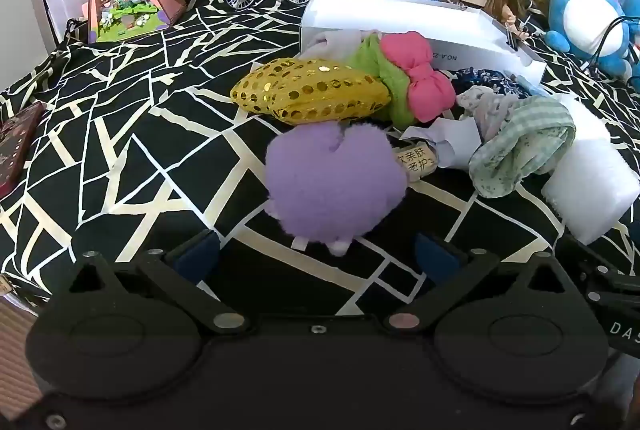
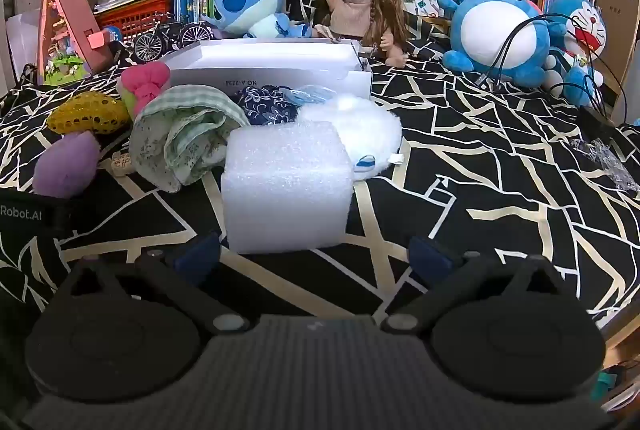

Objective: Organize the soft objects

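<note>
Purple plush [image 1: 334, 185] before spread left hand-held gripper [image 1: 318, 258]; foam block [image 2: 286, 185] before spread right hand-held gripper [image 2: 316, 256].

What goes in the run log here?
left gripper: open, facing purple plush | right gripper: open, facing foam block | nothing held

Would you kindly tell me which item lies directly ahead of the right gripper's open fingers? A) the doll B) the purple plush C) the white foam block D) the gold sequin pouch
C: in the right wrist view the foam block sits centred just beyond the right gripper, whose jaws stand wide and empty; the purple plush lies far off to the left.
</note>
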Action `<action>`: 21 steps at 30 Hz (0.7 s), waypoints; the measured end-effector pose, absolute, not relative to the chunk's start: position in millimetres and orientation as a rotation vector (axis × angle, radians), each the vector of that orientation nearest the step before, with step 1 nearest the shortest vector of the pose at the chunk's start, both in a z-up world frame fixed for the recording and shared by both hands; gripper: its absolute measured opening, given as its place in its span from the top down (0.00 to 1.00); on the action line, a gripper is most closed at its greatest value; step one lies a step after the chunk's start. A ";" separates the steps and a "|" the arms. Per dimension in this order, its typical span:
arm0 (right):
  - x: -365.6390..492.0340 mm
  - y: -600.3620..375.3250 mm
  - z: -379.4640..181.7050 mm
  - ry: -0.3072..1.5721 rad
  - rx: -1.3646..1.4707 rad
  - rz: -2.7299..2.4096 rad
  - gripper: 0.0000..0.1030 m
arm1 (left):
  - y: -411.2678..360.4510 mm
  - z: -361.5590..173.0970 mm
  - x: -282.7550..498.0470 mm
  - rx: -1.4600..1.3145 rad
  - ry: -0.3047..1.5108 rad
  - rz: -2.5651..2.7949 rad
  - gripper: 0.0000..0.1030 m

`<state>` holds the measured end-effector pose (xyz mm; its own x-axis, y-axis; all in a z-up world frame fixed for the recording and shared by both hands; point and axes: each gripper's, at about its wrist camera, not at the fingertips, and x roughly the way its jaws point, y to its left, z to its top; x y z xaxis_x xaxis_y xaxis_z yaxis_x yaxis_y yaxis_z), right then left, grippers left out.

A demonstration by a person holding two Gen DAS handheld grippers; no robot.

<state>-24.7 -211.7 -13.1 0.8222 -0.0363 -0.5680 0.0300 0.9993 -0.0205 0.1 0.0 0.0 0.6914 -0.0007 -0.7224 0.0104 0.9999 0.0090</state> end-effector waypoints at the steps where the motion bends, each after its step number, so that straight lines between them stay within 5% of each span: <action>1: -24.8 -211.6 -13.1 0.604 -0.011 -0.036 0.00 | -0.1 0.0 -0.1 0.016 0.804 -0.005 0.00; 21: -24.0 -210.7 -12.2 0.605 -0.012 -0.036 0.00 | 1.3 -0.4 -2.0 0.026 0.812 -0.009 0.00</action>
<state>-24.0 -210.7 -12.2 0.8217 -0.0377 -0.5687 0.0308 0.9993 -0.0217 -2.0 1.3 -0.4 0.6877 0.0017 -0.7260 0.0186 0.9996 0.0199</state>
